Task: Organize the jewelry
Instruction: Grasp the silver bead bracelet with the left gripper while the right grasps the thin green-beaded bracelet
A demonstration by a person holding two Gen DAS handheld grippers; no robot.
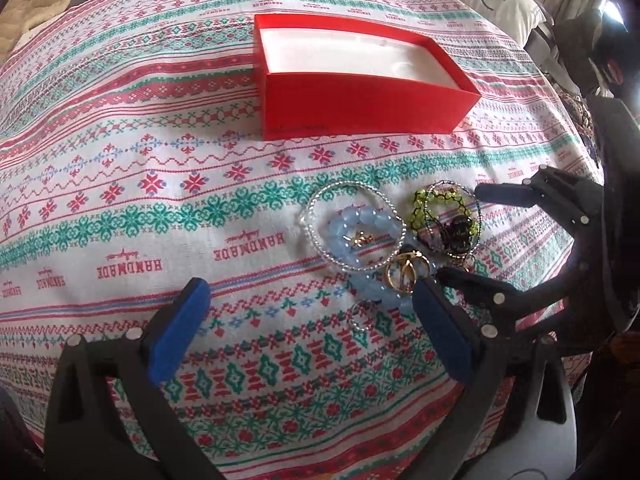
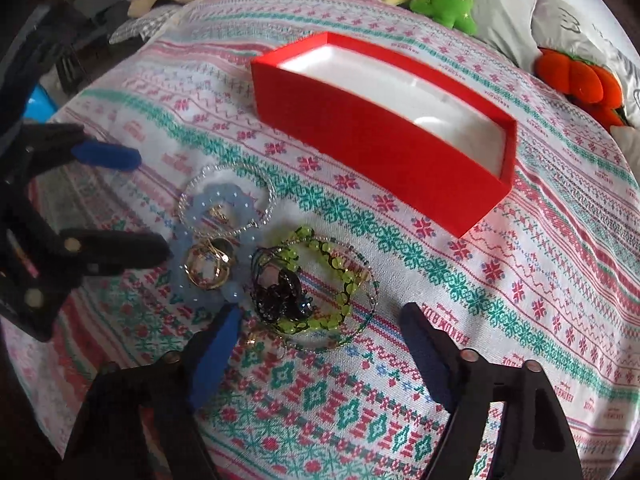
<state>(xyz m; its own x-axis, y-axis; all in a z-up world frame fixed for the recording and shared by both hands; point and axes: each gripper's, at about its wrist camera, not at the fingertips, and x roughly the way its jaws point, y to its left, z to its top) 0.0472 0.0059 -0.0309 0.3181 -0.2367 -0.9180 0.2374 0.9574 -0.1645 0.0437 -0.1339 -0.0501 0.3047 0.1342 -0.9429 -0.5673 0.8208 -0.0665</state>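
Both grippers (image 1: 308,332) (image 2: 324,344) agape beside jewelry (image 2: 276,264)

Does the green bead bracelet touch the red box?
Apart. The right wrist view shows patterned cloth between the green bead bracelet and the red box.

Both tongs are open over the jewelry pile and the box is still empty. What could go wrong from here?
1. The green bead bracelet lies tangled with the black piece, so the right tongs may lift both.
2. The gold rings rest on the blue bead bracelet; lifting it could scatter them.
3. The left tongs could snag the tablecloth.
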